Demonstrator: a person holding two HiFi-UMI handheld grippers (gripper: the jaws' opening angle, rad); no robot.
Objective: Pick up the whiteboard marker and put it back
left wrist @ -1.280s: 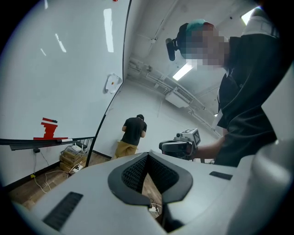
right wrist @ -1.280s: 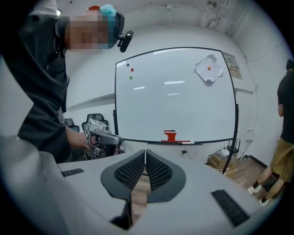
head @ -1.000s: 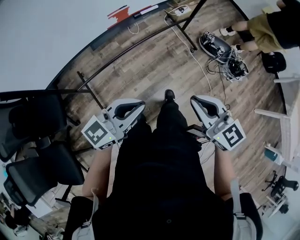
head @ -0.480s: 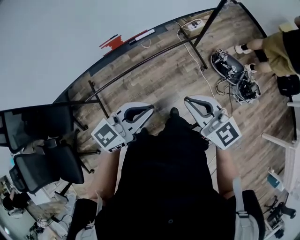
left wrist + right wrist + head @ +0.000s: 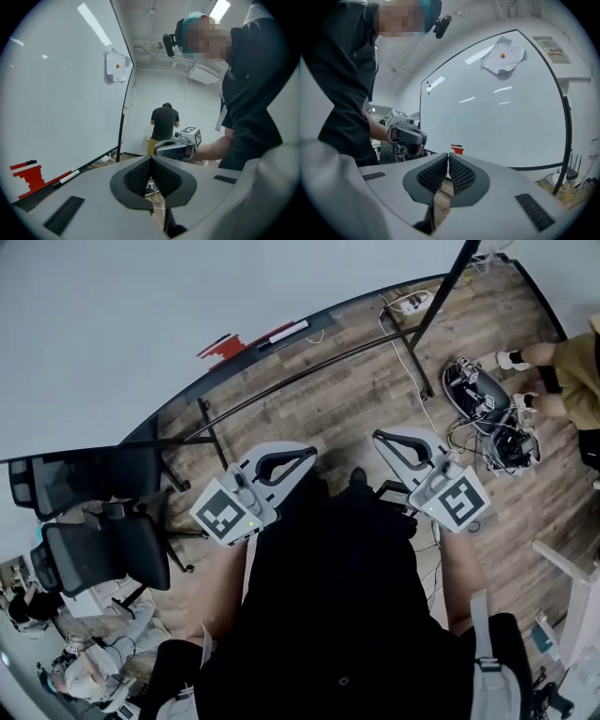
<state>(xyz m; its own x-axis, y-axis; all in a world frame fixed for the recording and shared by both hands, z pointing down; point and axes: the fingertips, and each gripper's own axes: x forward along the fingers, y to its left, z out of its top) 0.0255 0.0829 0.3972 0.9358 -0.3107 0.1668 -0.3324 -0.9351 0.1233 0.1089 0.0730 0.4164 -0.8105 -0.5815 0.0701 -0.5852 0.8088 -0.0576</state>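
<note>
Jaws clenched and empty on both left gripper and right gripper; marker lies lengthwise along whiteboard ledge, ahead and slightly left, nearer my left.

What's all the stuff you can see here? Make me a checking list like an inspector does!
Surface: blank whiteboard, crumpled paper stuck high up; wood floor below.
Job's things: whiteboard marker lying on the board's tray, untouched.
Clutter: red pieces beside the marker.
Grippers: left gripper and right gripper both shut, empty, away from the board.
Cables: tangle of cables on the floor at right; power strip.
Surroundings: office chairs at left; another person at right.
</note>
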